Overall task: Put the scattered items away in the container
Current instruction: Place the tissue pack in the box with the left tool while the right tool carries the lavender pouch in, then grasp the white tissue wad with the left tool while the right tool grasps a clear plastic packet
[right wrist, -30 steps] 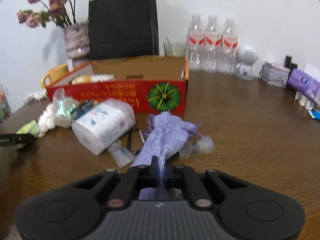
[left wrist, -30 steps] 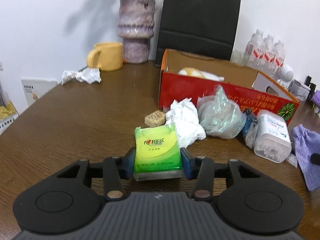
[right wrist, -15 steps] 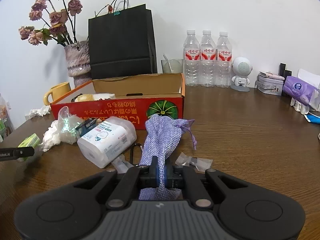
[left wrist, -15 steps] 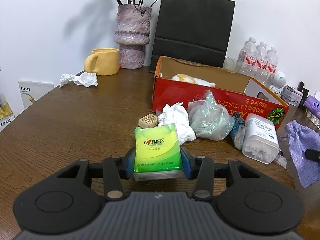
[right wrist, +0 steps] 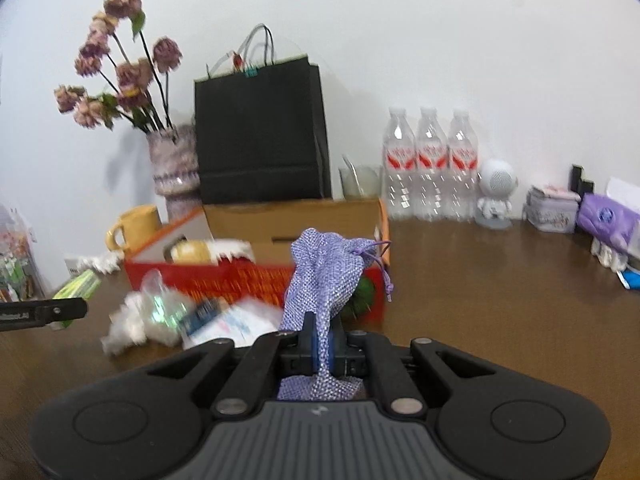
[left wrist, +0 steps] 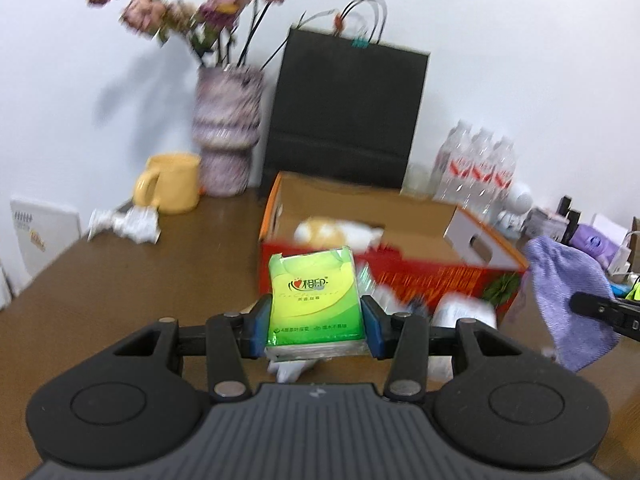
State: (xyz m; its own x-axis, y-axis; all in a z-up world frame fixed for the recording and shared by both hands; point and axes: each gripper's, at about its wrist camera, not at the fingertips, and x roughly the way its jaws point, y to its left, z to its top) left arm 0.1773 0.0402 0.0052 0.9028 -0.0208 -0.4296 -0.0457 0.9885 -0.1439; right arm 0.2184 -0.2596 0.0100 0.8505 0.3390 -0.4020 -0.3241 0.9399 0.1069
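Note:
My left gripper [left wrist: 316,330] is shut on a green tissue pack [left wrist: 314,300] and holds it above the table, in front of the red cardboard box [left wrist: 420,276]. My right gripper [right wrist: 322,340] is shut on a purple cloth pouch [right wrist: 326,272] and holds it raised near the box's right end [right wrist: 376,304]. The pouch also shows in the left wrist view [left wrist: 560,284]. The box is open and holds a yellow and white item [left wrist: 336,232]. A crumpled white tissue [right wrist: 128,326], a clear plastic bag [right wrist: 164,304] and a cotton swab tub [left wrist: 464,312] lie in front of the box.
Behind the box stand a black paper bag [left wrist: 344,112], a vase with dried flowers [left wrist: 226,136], a yellow mug [left wrist: 170,184] and three water bottles [right wrist: 430,164]. A crumpled paper [left wrist: 124,222] lies at the left. A small white robot figure [right wrist: 496,194] and purple packs [right wrist: 608,222] stand at the right.
Both grippers have risen from the table with their loads. The tissue pack and the pouch now hang level with the box's rim, closer to the box.

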